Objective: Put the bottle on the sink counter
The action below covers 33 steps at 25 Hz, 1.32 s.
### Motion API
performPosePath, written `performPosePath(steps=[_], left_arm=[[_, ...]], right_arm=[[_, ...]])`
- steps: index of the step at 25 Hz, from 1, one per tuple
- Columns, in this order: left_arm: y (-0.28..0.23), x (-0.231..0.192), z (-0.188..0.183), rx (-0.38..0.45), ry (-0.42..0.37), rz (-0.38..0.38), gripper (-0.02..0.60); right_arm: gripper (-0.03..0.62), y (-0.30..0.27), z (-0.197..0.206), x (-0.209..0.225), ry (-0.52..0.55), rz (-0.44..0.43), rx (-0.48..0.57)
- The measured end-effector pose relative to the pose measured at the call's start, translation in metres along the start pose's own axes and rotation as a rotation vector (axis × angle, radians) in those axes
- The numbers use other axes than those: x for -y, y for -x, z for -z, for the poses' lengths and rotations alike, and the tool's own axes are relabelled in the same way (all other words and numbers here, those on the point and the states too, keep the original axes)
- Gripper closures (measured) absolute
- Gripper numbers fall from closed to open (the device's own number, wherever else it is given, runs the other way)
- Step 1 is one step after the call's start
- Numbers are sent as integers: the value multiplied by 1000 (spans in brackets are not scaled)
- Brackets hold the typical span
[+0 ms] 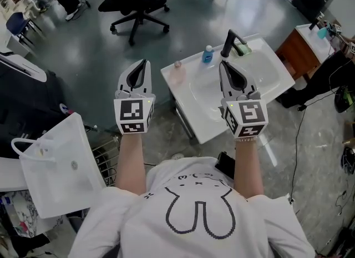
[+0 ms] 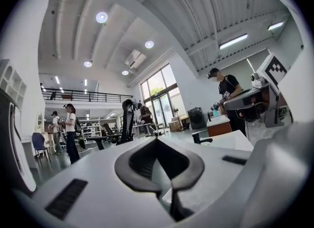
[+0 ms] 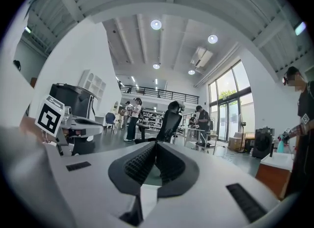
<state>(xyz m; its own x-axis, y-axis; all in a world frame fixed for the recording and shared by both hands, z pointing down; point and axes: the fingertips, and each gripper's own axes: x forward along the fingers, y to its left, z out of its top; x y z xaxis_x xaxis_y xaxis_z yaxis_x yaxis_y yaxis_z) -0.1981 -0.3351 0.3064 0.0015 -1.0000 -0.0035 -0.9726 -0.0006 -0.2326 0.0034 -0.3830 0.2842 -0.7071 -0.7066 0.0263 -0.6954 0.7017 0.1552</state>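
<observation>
While 2 hand-held grippers closed, 1 blue bottle on sink.

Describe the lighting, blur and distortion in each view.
Head view: even, soft light, sharp; the white sink is bright. Left gripper view: fisheye bend, black corners, lamps flare, the claw is soft up close. Right gripper view: same bend, windows bright.

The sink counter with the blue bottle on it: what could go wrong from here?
Three guesses. The blue bottle stands close beside the black faucet, so jaws reaching for it could bump the faucet. A small pale item sits near the corner of the sink counter and might get knocked off. Also, the left gripper and right gripper are both shut and empty; they must open first.
</observation>
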Motion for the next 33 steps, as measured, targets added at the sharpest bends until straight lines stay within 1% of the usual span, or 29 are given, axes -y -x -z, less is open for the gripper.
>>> performPosePath(steps=[4, 9, 17, 24, 28, 33], left_arm=[[6, -1, -23, 55, -13, 18, 572], [10, -6, -46, 116, -16, 10, 572], [9, -11, -60, 160, -23, 4, 572], [13, -7, -74, 201, -35, 7, 572], [13, -8, -77, 211, -59, 13, 572], [14, -12, -80, 218, -67, -18, 572]], right_arm=[[565, 5, -18, 2, 16, 15, 47], [566, 13, -34, 9, 16, 30, 89], [566, 19, -52, 13, 70, 35, 115], [566, 25, -61, 16, 76, 35, 140], [566, 26, -63, 16, 78, 41, 147], [566, 26, -63, 15, 78, 39, 151]])
